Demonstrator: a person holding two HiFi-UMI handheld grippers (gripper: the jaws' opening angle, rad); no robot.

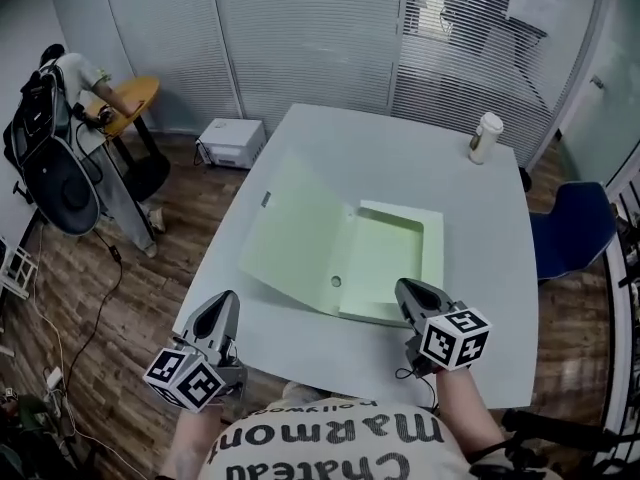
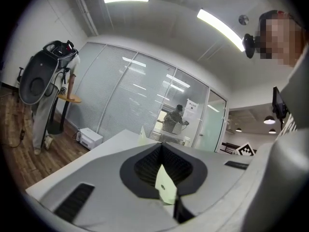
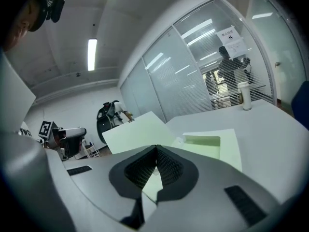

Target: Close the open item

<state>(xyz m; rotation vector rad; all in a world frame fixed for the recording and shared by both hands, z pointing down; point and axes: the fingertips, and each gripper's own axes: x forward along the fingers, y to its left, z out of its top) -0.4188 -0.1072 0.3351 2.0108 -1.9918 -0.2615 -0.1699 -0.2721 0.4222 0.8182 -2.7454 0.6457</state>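
Hovering at the near edge, left claw (image 1: 227, 302) and right claw (image 1: 406, 294) both pinched together, empty. Eyeing the pale green box file (image 1: 385, 253) mid-surface (image 1: 470, 218), lid (image 1: 295, 233) tipped open leftward. Might just skid the light file along instead of swinging that lid over.

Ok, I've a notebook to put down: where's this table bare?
Bare: the far end of the table, between the green file box and the paper cup, and the strip right of the box. Crowded: the near edge, with the left gripper and right gripper.
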